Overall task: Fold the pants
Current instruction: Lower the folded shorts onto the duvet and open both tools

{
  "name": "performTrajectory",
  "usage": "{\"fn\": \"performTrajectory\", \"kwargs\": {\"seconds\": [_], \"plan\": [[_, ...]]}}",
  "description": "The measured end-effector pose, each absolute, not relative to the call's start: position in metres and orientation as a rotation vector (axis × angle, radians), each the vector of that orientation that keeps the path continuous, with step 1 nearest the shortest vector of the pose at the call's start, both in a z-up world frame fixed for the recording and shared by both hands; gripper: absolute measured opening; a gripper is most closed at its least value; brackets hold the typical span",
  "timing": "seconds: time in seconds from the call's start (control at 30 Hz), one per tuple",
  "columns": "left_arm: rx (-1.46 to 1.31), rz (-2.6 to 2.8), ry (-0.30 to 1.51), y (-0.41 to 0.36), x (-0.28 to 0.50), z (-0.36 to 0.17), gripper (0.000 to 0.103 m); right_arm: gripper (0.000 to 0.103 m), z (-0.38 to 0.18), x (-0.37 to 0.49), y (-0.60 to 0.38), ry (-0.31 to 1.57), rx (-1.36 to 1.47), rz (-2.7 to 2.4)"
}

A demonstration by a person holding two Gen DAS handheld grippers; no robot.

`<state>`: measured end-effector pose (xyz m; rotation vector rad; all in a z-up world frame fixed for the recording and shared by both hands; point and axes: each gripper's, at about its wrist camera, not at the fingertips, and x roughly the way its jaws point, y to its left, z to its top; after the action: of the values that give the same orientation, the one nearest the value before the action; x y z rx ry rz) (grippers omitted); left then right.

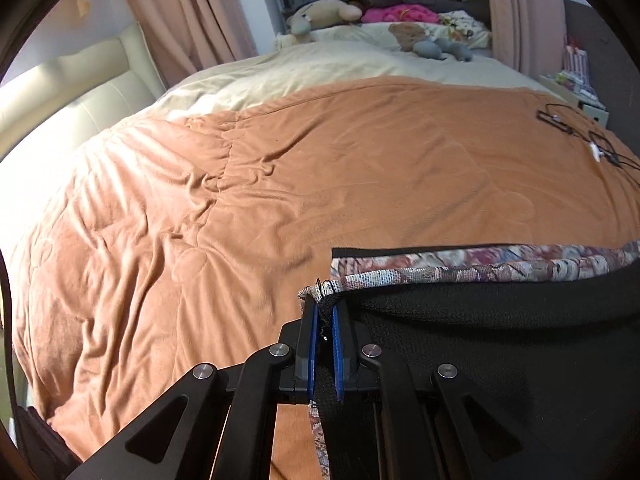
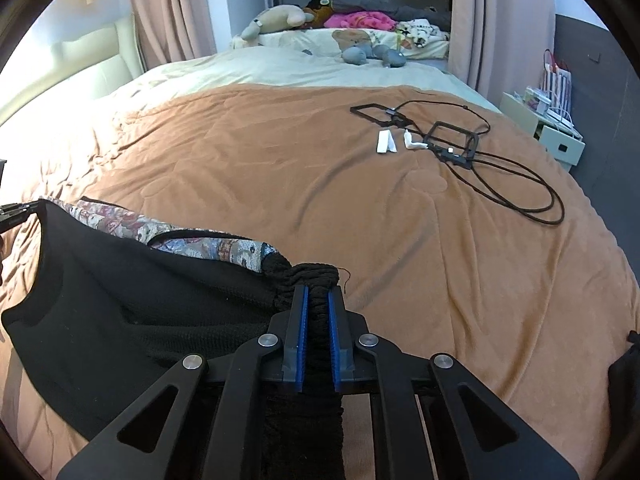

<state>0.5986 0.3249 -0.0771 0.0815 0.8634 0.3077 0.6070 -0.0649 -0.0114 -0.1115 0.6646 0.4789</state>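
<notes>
The pants [image 1: 480, 320] are black knit with a patterned woven band along the top edge, lying on the orange blanket [image 1: 280, 180]. My left gripper [image 1: 325, 308] is shut on the left corner of that band, lifting it off the bed. In the right wrist view the pants [image 2: 120, 300] stretch to the left, with the patterned band [image 2: 200, 240] showing. My right gripper [image 2: 317, 292] is shut on a bunched black corner of the fabric. The left gripper's tip [image 2: 16, 210] shows at the far left edge, holding the other corner.
Black frames and a looped cable [image 2: 500, 168] with small white pieces [image 2: 386, 142] lie on the blanket at the right. Stuffed toys [image 2: 280, 16] and heaped clothes sit at the far end of the bed. A padded headboard [image 1: 60, 92] stands left; a white bedside unit [image 2: 556, 136] stands right.
</notes>
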Motion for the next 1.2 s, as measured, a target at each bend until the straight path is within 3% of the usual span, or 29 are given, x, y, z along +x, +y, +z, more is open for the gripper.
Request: {"fn": "performTrajectory", "kwargs": {"seconds": [0.57, 0.63, 0.67, 0.7, 0.73, 0.77, 0.8, 0.83, 1.2], "plan": [[0.114, 0.376, 0.996, 0.336, 0.663, -0.131, 0.010, 0.007, -0.032, 0.641, -0.030, 0.683, -0.148, 0.401], [0.108, 0.382, 1.018, 0.338, 0.665, -0.134, 0.015, 0.012, -0.033, 0.637, -0.027, 0.673, -0.169, 0.376], [0.109, 0.392, 1.015, 0.336, 0.664, -0.132, 0.023, 0.018, -0.033, 0.634, -0.026, 0.670, -0.177, 0.367], [0.105, 0.397, 1.008, 0.336, 0.662, -0.129, 0.028, 0.039, -0.032, 0.632, -0.027, 0.668, -0.172, 0.370], [0.093, 0.397, 0.995, 0.338, 0.657, -0.124, 0.043, 0.054, -0.029, 0.628, -0.030, 0.659, -0.154, 0.381], [0.086, 0.396, 0.986, 0.338, 0.656, -0.121, 0.063, 0.077, -0.025, 0.623, -0.035, 0.634, -0.140, 0.386], [0.078, 0.397, 0.969, 0.339, 0.650, -0.115, 0.071, 0.081, -0.021, 0.617, -0.039, 0.602, -0.130, 0.383], [0.073, 0.399, 0.950, 0.340, 0.644, -0.109, 0.075, 0.081, -0.017, 0.612, -0.043, 0.587, -0.117, 0.388], [0.019, 0.351, 0.902, 0.336, 0.564, -0.060, 0.075, 0.081, -0.006, 0.569, -0.089, 0.653, -0.010, 0.446]]}}
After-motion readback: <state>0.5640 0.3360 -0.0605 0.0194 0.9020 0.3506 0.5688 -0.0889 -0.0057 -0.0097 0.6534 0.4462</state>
